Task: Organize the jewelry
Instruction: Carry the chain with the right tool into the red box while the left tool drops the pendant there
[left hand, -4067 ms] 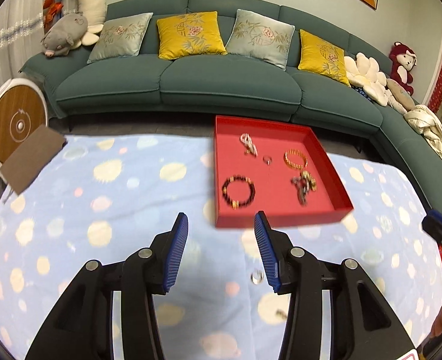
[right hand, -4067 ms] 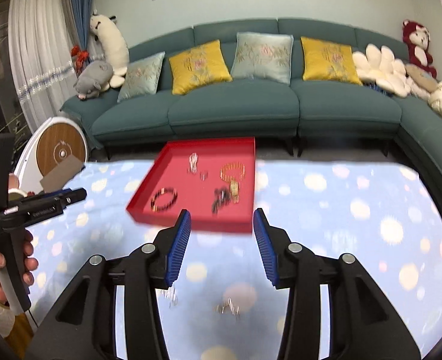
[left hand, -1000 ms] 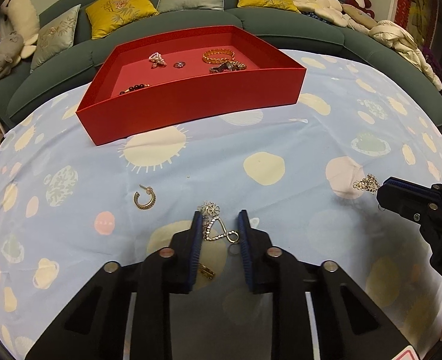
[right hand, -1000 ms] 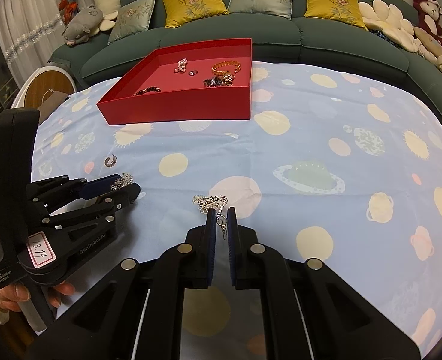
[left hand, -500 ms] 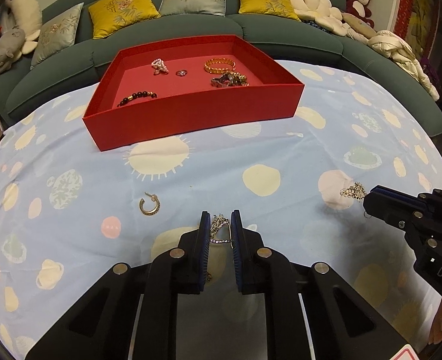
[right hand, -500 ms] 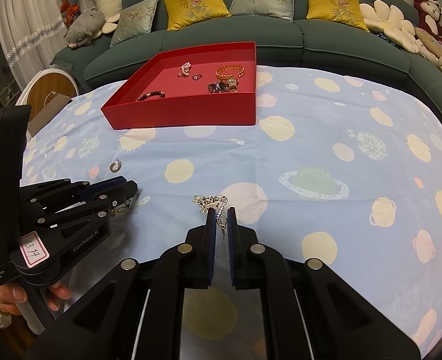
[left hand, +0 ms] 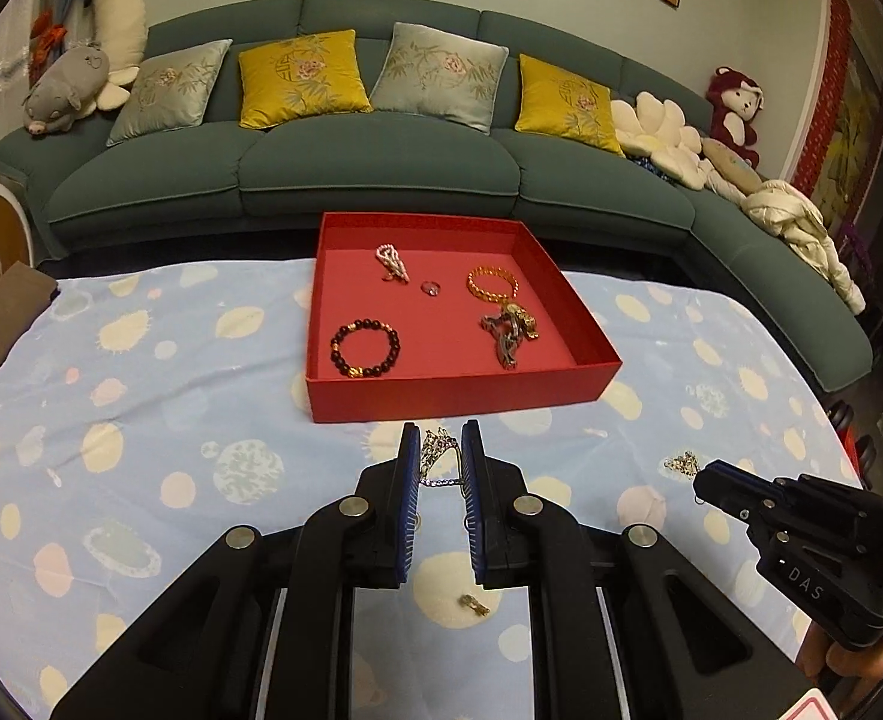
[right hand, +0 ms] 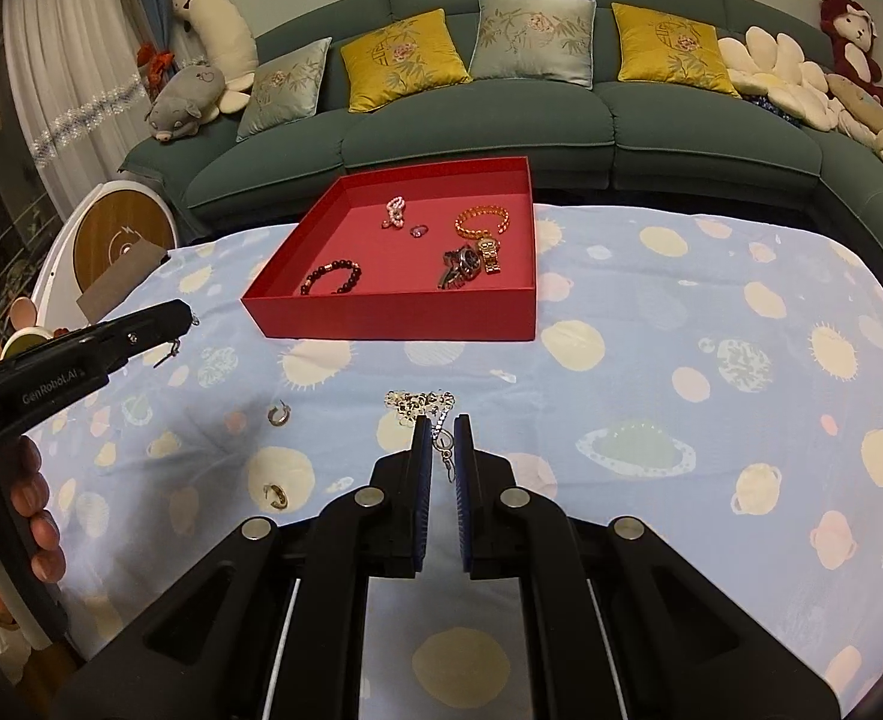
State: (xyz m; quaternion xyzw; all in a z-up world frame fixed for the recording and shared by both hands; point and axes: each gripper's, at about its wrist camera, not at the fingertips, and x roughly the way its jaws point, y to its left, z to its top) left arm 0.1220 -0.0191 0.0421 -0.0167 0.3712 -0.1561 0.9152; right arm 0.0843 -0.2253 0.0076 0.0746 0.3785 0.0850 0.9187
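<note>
A red tray (left hand: 459,402) (right hand: 393,318) sits on the blue spotted cloth and holds a dark bead bracelet (left hand: 365,349), a gold bracelet (left hand: 492,284), a watch (left hand: 510,327), a ring (left hand: 431,287) and a pearl piece (left hand: 392,261). My left gripper (left hand: 441,447) is shut on a silver chain (left hand: 435,459) and holds it above the cloth, just before the tray's near wall. My right gripper (right hand: 441,438) is shut on a silver bracelet (right hand: 420,402), lifted over the cloth. The right gripper also shows in the left wrist view (left hand: 702,483).
Two hoop earrings (right hand: 278,413) (right hand: 276,495) lie on the cloth left of my right gripper. A small gold piece (left hand: 472,603) lies under my left gripper. A green sofa (left hand: 381,180) with cushions stands behind the table. A brown card (left hand: 3,315) lies at the far left edge.
Both grippers have risen from the cloth with their jewelry. My left gripper has moved towards the tray's near wall and looks down into the tray.
</note>
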